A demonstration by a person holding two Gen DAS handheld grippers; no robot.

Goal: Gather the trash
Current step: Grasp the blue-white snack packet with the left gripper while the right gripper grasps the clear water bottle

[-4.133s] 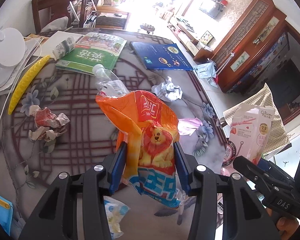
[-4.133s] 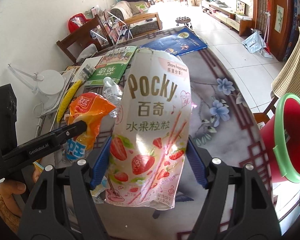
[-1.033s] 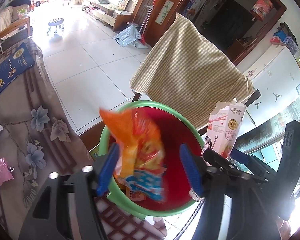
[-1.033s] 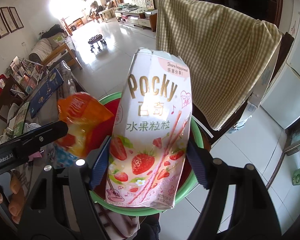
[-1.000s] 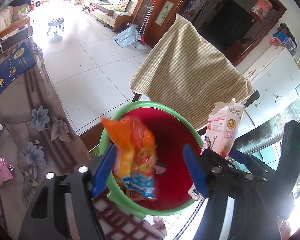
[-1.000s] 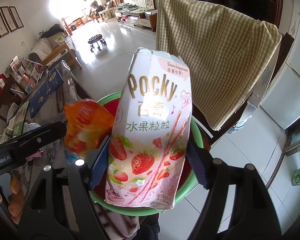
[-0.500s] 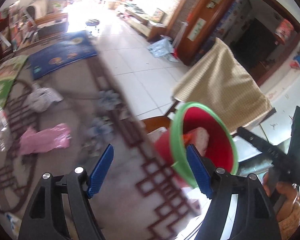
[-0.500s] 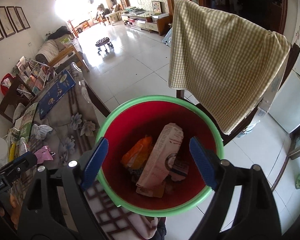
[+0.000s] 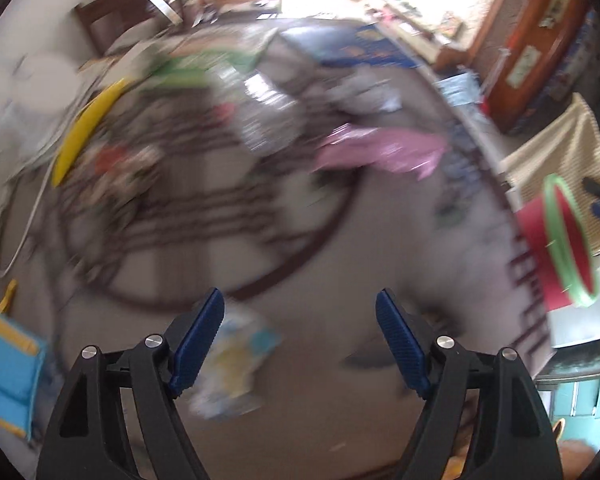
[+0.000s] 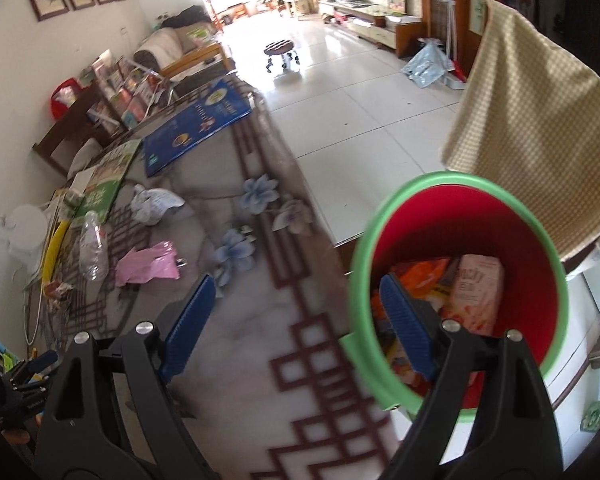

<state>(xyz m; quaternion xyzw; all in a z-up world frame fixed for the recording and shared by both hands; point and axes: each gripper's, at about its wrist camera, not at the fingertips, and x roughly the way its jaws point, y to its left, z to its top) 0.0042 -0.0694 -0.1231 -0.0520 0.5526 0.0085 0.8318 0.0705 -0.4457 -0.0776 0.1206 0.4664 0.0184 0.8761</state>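
The red bin with a green rim (image 10: 456,184) stands beside the table's edge; it also shows in the left wrist view (image 9: 560,236). Inside lie the pink Pocky box (image 10: 476,296) and the orange snack bag (image 10: 416,272). My right gripper (image 10: 296,320) is open and empty, between the table's edge and the bin. My left gripper (image 9: 300,344) is open and empty above the table, over a small blue and yellow wrapper (image 9: 232,364). A pink wrapper (image 10: 148,264), a crumpled white paper (image 10: 152,204) and a clear plastic bottle (image 10: 94,248) lie on the table. The left wrist view is blurred.
A blue book (image 10: 196,120), a green book (image 10: 108,184), a yellow strip (image 10: 54,248) and a white lamp base (image 10: 24,228) lie at the table's far side. A checked cloth (image 10: 532,120) hangs on a chair behind the bin. Tiled floor lies beyond.
Both grippers opened and dropped the orange bag and the Pocky box into the bin. The left gripper swung back over the table; the right gripper turned left towards the table.
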